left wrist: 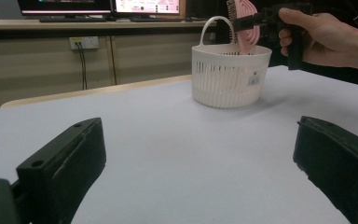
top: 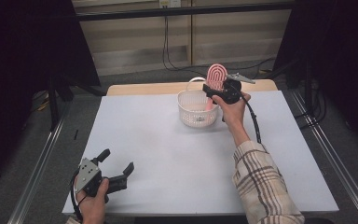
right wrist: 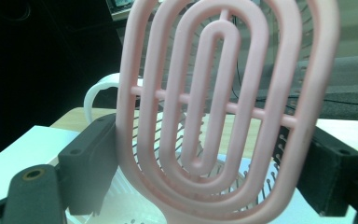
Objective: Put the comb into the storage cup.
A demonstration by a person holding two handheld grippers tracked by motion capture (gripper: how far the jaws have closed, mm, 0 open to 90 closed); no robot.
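Right gripper (top: pixel 214 89) clamps the pink hairbrush (top: pixel 216 77) upright over the white basket (top: pixel 196 109); left gripper (top: pixel 119 168) gapes apart.

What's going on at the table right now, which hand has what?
The right gripper holds a pink hairbrush by its wide head, upright over the white basket, handle pointing down into it. The jaws sit on either side of the head; release has not happened. The left gripper rests open near the front edge of the white table, holding nothing.

Pink vented hairbrush (top: pixel 216 77) upright, handle down in white basket (top: pixel 189 111)
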